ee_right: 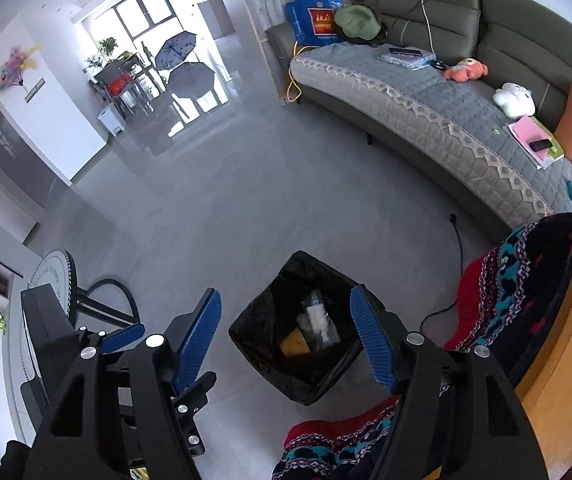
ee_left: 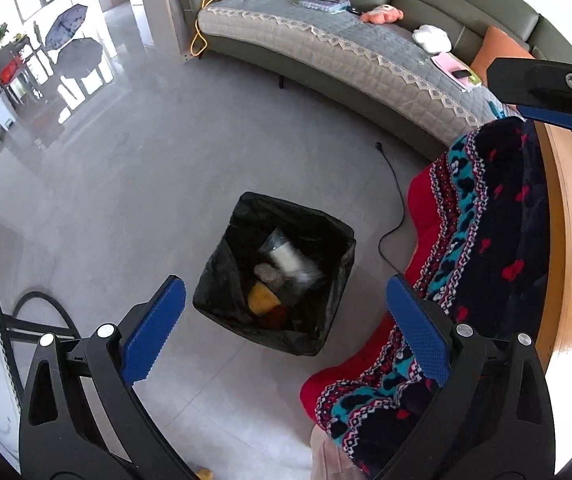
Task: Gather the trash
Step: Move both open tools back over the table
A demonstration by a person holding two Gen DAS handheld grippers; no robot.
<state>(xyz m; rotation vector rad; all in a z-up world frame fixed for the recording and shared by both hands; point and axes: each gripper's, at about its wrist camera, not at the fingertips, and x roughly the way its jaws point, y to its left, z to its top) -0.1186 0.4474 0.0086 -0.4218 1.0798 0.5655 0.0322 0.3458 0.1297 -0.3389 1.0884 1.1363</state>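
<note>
Grey tiled floor (ee_left: 134,184) spans both views, bordered by a long olive sofa (ee_right: 446,12) whose seat carries a grey quilted cover (ee_left: 326,48). A patterned red, teal and navy blanket (ee_left: 482,216) drapes over the edge of a wooden table (ee_left: 566,248) at the right. A square trash bin (ee_left: 274,276), lined with a black bag, stands on the floor just beside the blanket. Inside the bin lie a clear plastic cup with white contents (ee_left: 286,258), blurred in the left wrist view, a yellow wrapper (ee_left: 262,298) and further scraps too dark to identify. A black cable (ee_left: 396,200) trails across the floor between bin and sofa.

The left gripper (ee_left: 286,322) hangs above the bin with its blue pads (ee_left: 154,328) spread wide; nothing lies between them. The right gripper (ee_right: 286,336) also points down over the bin, its jaws parted and empty, the trash visible between its fingers (ee_right: 372,340). A pink plush toy (ee_right: 466,70) and a white one (ee_right: 514,98) rest on the sofa cover.
</note>
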